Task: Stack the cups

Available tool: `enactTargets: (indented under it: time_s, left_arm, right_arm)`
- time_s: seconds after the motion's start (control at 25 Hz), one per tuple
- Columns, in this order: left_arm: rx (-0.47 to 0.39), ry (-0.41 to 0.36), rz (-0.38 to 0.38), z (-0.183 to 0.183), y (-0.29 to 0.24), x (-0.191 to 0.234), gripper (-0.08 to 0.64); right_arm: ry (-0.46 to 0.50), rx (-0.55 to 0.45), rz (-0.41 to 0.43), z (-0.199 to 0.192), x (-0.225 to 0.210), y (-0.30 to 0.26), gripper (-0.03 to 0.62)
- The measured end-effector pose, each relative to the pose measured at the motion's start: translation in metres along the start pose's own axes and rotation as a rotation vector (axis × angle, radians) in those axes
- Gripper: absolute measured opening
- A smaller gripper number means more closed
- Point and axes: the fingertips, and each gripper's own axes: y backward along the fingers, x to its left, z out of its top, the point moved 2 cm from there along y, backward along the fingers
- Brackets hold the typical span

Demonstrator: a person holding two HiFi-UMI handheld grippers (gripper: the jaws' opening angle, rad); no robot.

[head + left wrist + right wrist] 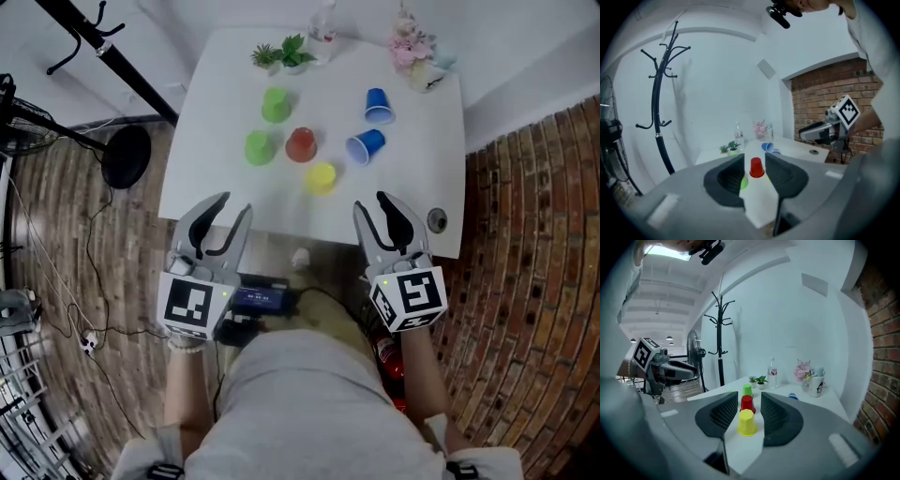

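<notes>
Hovering both grippers short of the white table's [422, 202] near edge; nothing picked yet, so the step in hand is the approach to a first cup. Left gripper [232, 212]: jaws apart, nothing held. In its own view the red cup [300, 143] shows far off in the gap, not touched. Right gripper [371, 207]: jaws apart, also empty. The yellow cup [320, 177] lines up in its gap but stands clear of the pads.

All six cups sit apart on the table, none stacked. Taking red as centre:
- yellow at 5 o'clock, nearest the grippers
- one green cup [259, 147] at 9 o'clock
- second green cup [276, 105] at 11 o'clock
- blue cup [365, 145] at 3 o'clock, seemingly on its side
- second blue cup [378, 106] at 1 o'clock

Next move, as I judge it: push the right gripper forward toward 12 o'clock, bracket yellow, close on its wall, lift, and set it over red. The thin cup may crush or slip under a hard squeeze.
</notes>
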Motion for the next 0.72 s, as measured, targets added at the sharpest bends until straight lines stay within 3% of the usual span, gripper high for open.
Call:
enactTargets:
  time_s: [0.24,0.72]
  left_arm:
    - [0.028,0.019,0.016,0.008,-0.024,0.002,0.132]
    - [0.043,-0.025,0.009,0.003,-0.052,0.034,0.146]
  right_arm:
    - [-0.016,0.030,0.035,-0.009,-0.017,-0.016,0.140]
    - [0.045,0.156,0.126,-0.048,0.005,-0.072,0.184]
